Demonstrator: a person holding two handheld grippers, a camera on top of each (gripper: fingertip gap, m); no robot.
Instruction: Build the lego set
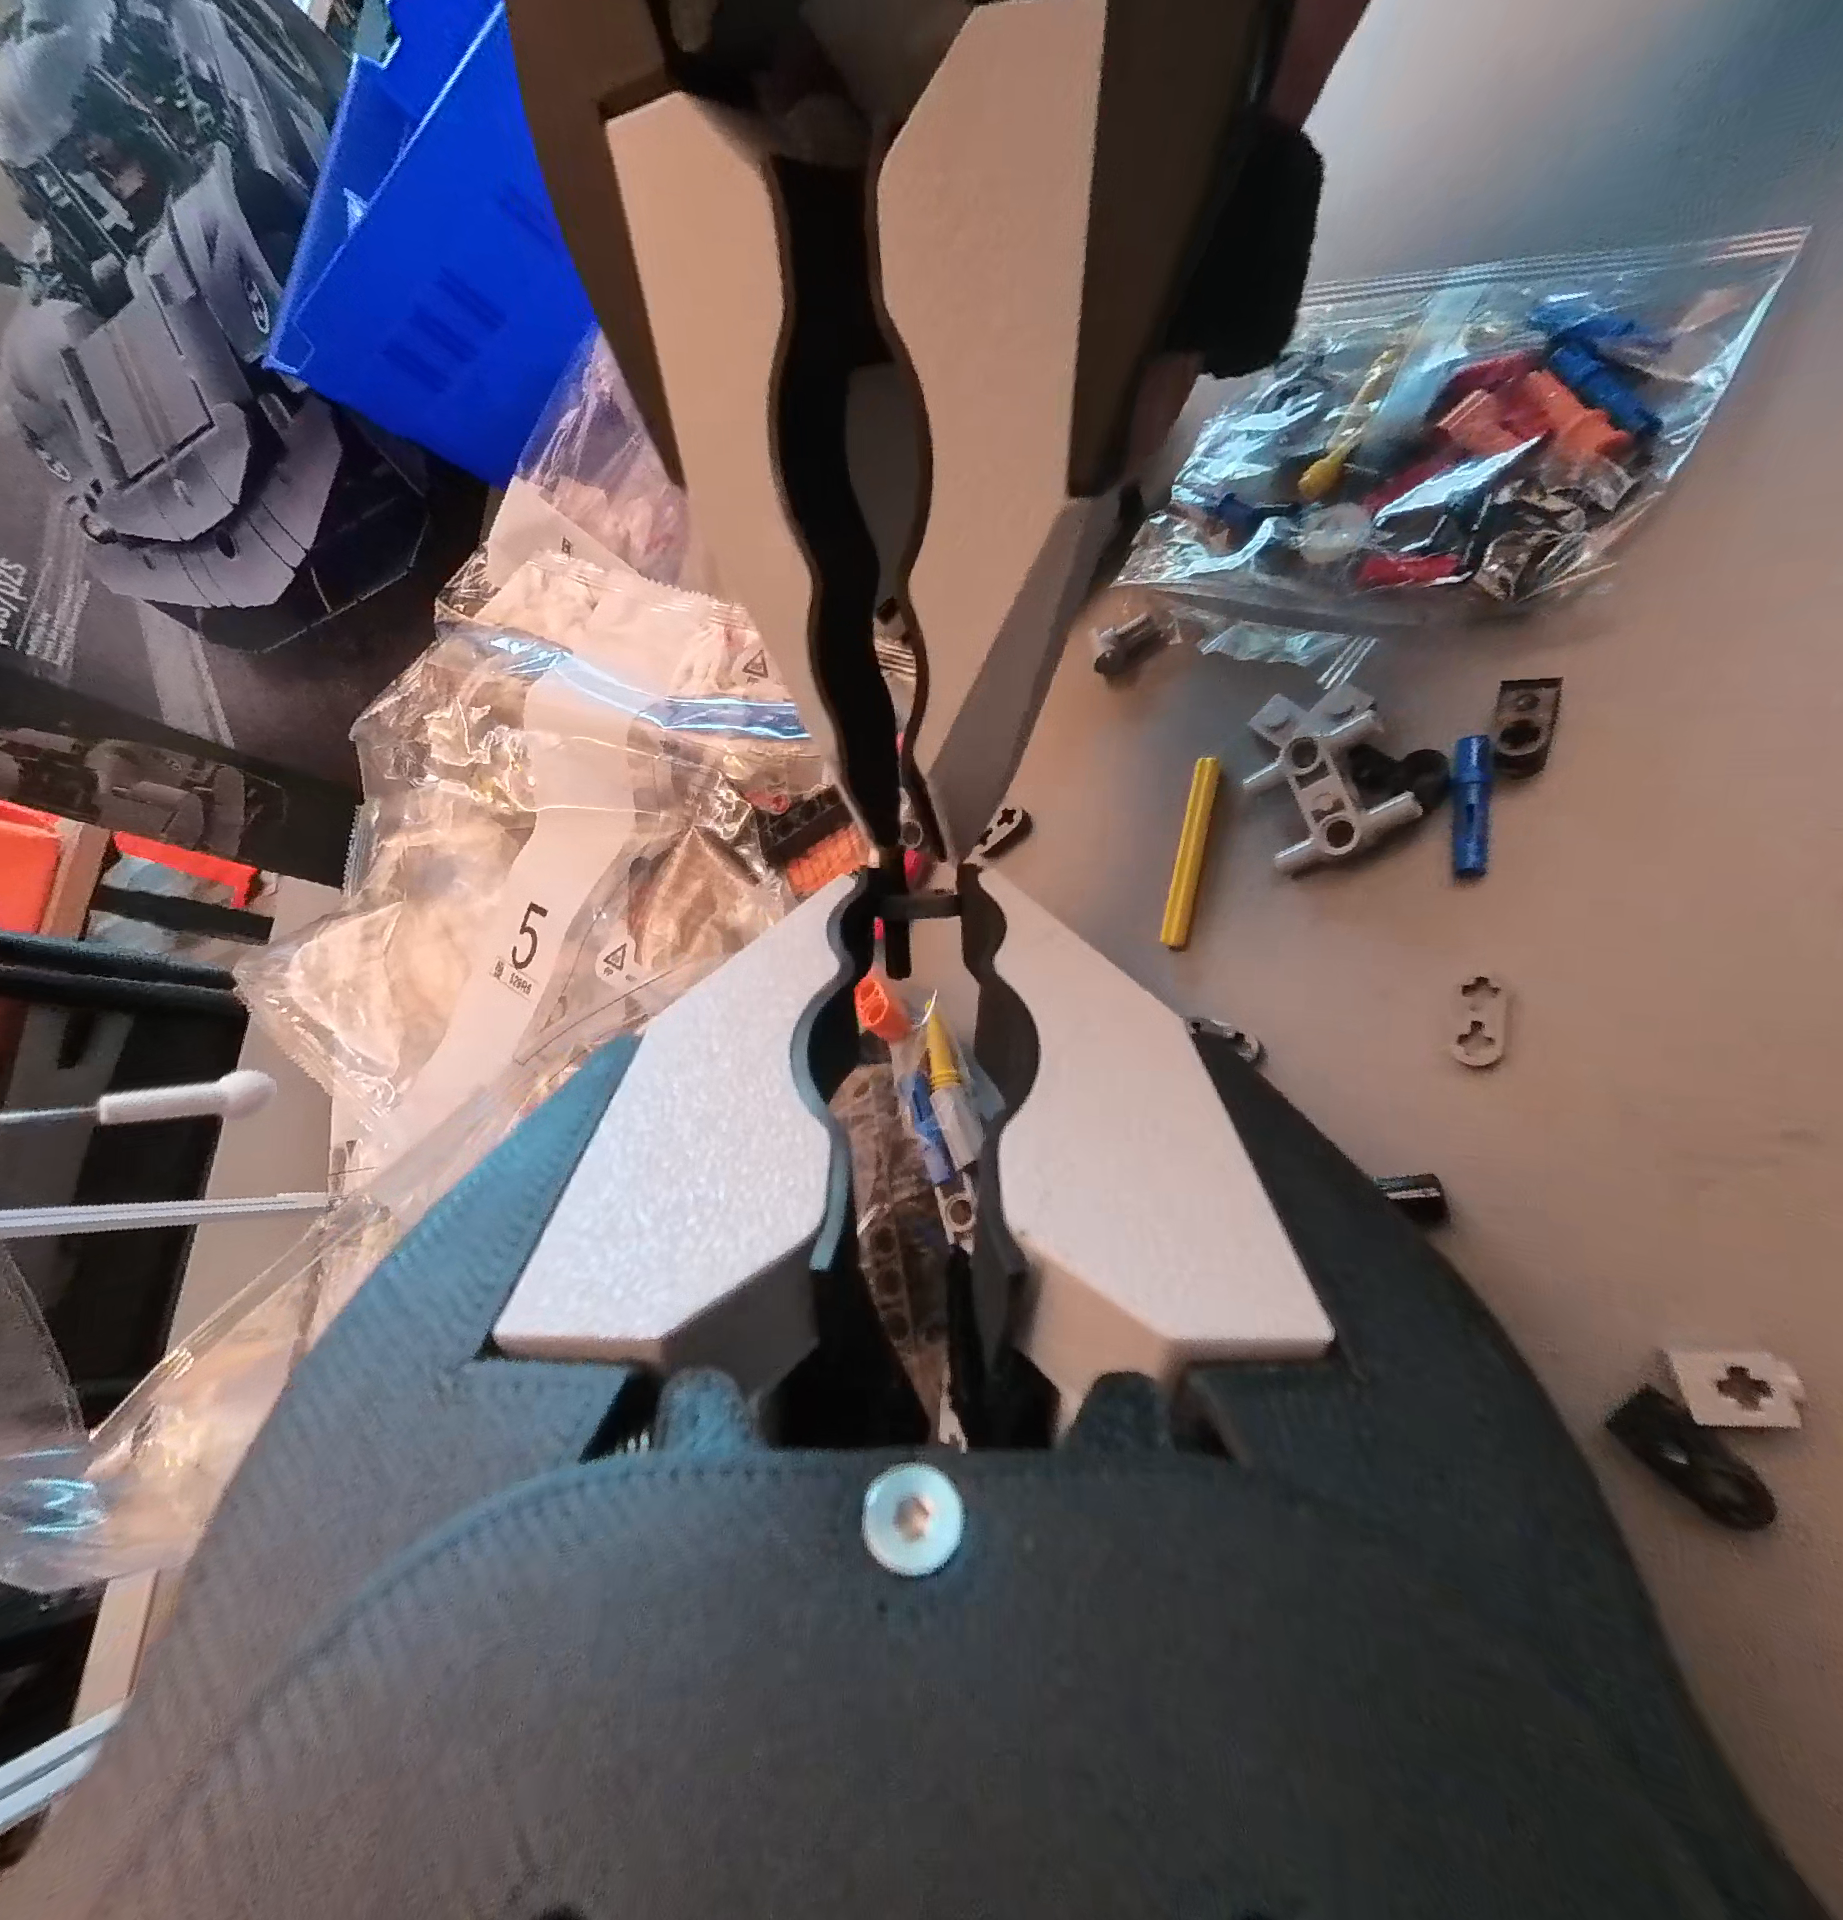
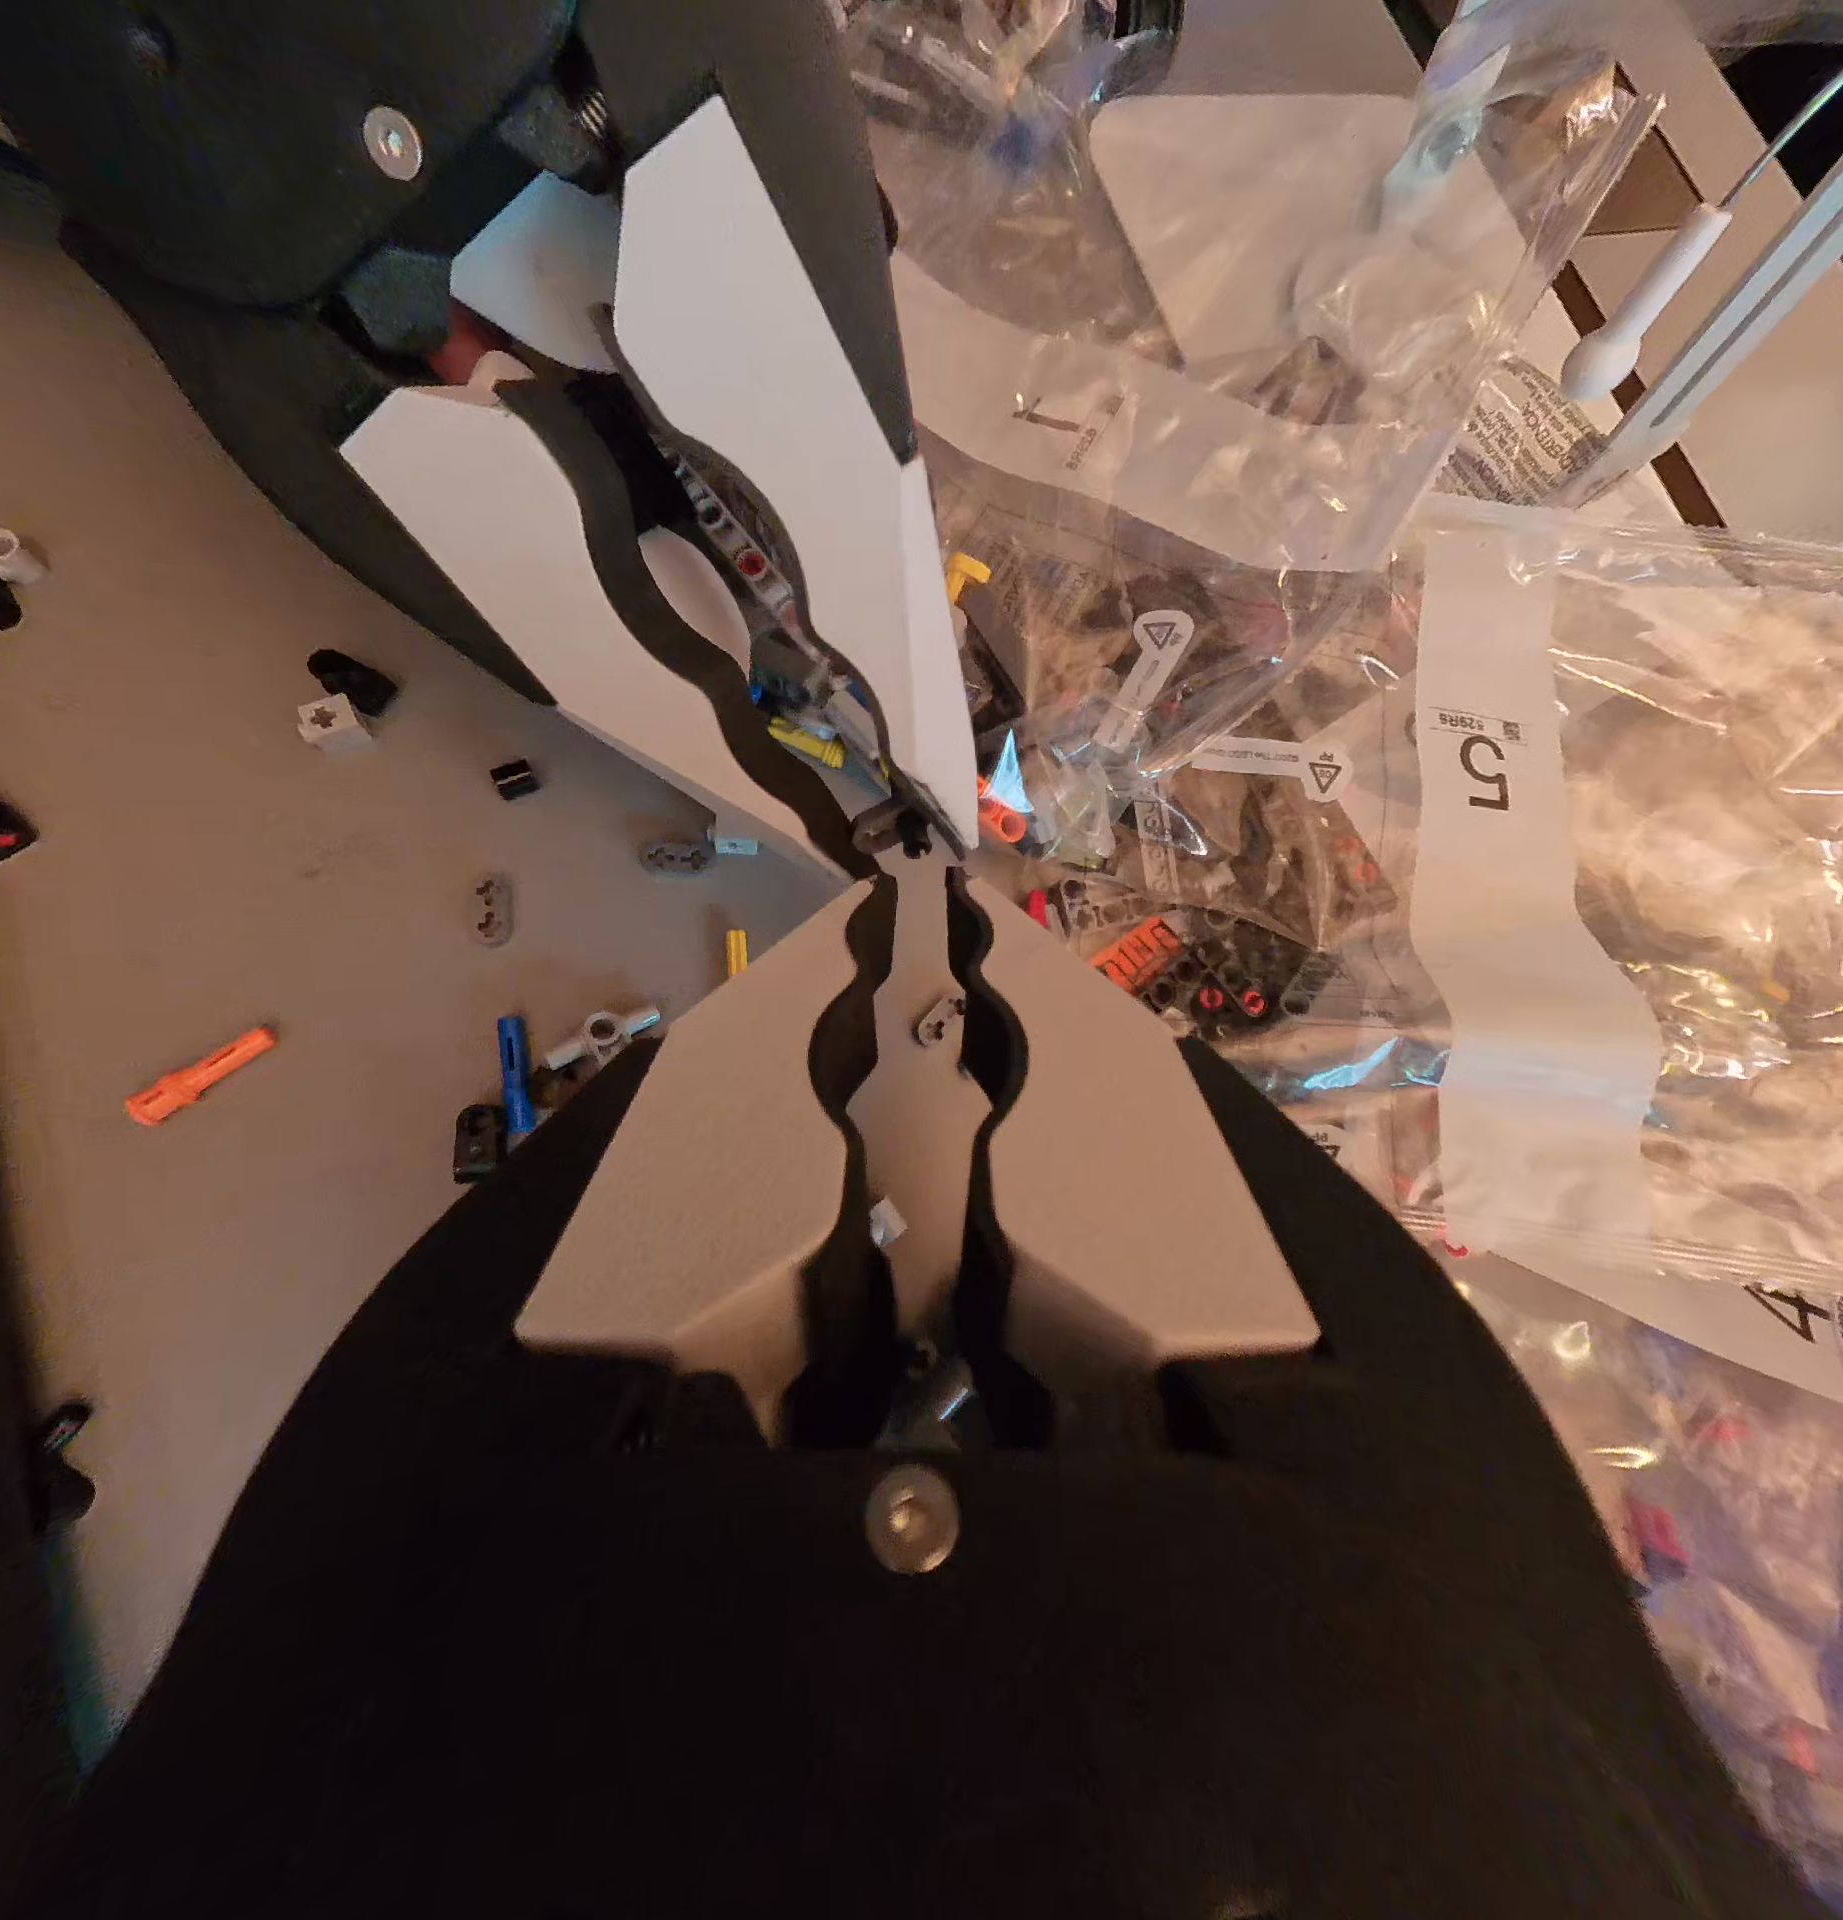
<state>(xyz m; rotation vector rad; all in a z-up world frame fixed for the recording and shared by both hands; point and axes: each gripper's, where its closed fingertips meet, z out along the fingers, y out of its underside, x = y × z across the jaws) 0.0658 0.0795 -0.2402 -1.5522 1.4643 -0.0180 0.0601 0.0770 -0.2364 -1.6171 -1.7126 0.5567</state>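
My left gripper (image 1: 917, 888) is shut on a small black Lego piece (image 1: 922, 907), held crosswise between its tips above the table. A thin black pin (image 1: 901, 940) stands through that piece. My right gripper (image 2: 917, 881) meets it tip to tip; in the left wrist view it comes down from the top (image 1: 901, 847). Its jaws stand a narrow gap apart, and I cannot tell whether they pinch the pin. In the right wrist view the left gripper (image 2: 901, 842) enters from the upper left with the dark piece (image 2: 875, 828) at its tips.
Loose parts lie on the grey table: a yellow axle (image 1: 1190, 852), a blue pin (image 1: 1471, 802), a grey connector (image 1: 1322, 790), an orange piece (image 2: 200, 1075). A zip bag of coloured parts (image 1: 1468, 447) lies far right. Numbered bags (image 2: 1488, 831), a blue bin (image 1: 439, 260) and the set box (image 1: 117, 364) crowd the other side. The yellow axle (image 1: 1190, 852) sits 4 cm or so from the ends of my left fingers.
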